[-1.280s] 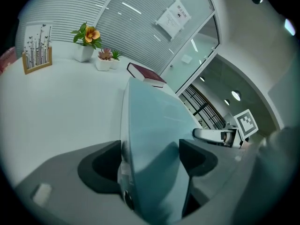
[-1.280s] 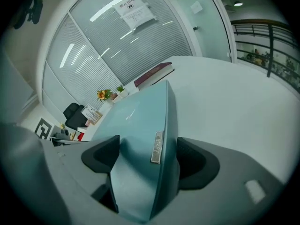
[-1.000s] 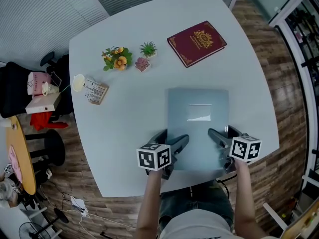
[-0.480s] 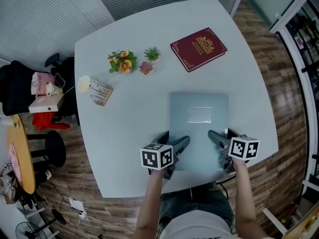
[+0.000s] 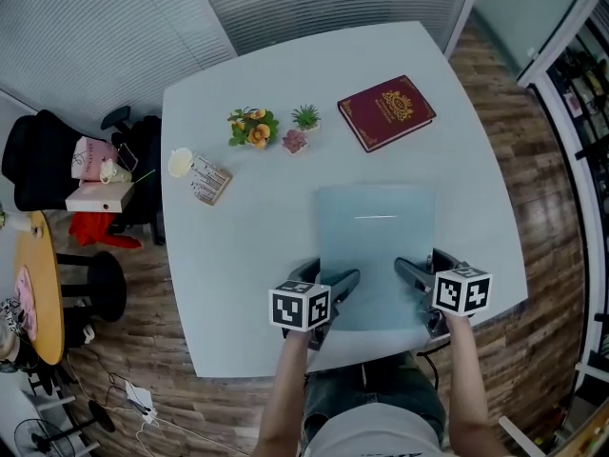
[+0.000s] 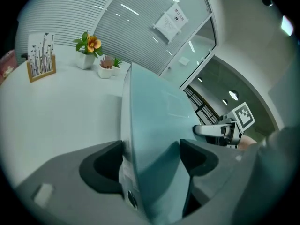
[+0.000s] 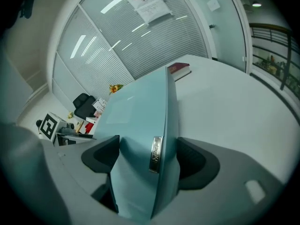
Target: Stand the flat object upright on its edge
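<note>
A flat pale-blue case (image 5: 376,246) lies lengthwise on the white table (image 5: 247,236), its near end at the front edge. My left gripper (image 5: 335,287) is shut on its near left corner and my right gripper (image 5: 411,272) on its near right corner. In the left gripper view the case (image 6: 154,125) fills the gap between the jaws of the left gripper (image 6: 152,156) and slopes up away from me. The right gripper view shows the case (image 7: 140,116) wedged in the right gripper (image 7: 147,156), a small metal badge on its side edge.
A dark red book (image 5: 386,111) lies at the far right of the table. Small potted plants (image 5: 251,127) and a card holder (image 5: 209,179) stand at the far left. A black chair with bags (image 5: 57,160) sits left of the table, over wooden floor.
The pale rectangle on the case's cover has narrowed to a thin line, so the case has tilted. Both grippers stay clamped on its near corners. The head view has shifted.
</note>
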`<state>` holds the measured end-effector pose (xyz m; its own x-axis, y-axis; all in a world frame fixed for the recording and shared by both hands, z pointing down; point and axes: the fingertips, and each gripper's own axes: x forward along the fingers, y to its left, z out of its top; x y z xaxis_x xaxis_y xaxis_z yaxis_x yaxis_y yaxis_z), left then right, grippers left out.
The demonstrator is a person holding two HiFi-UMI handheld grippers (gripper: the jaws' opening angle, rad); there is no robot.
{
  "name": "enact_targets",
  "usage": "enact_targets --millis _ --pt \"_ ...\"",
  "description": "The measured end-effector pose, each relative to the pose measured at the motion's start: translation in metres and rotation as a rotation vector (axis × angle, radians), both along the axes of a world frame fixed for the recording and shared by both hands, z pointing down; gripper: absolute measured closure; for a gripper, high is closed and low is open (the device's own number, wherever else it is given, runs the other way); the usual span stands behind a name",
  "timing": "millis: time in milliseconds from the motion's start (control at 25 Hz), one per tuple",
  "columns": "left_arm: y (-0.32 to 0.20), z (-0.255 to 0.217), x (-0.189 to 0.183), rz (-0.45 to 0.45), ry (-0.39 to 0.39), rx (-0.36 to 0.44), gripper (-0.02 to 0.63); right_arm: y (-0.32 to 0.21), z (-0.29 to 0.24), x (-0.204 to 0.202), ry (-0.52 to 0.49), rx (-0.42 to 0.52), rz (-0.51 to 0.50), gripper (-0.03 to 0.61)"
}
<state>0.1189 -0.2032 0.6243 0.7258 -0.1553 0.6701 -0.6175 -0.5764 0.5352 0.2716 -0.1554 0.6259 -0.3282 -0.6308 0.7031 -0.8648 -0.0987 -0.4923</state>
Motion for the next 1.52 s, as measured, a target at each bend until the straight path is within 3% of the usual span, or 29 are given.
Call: enact_targets --millis 280,560,1040,1520 --pt "-0.013 -0.037 -0.025 -0.034 -0.028 0.113 0.23 -0.026 -0.045 -0.024 0.12 0.098 -0.149 0.17" --pt "-0.033 -0.079 -0.059 -0.103 -0.079 0.294 0.238 -0.057 -0.085 -0.057 0.211 0.22 -0.279 0.179" --pt "-0.057 -0.139 -0.102 -0.285 -0.054 0.507 0.243 -0.1 -0.142 -0.096 0.23 0.435 -0.378 0.186" --pt "-0.075 -0.153 -0.131 -0.344 -0.052 0.665 0.246 -0.125 -0.155 -0.124 0.268 0.566 -0.414 0.19"
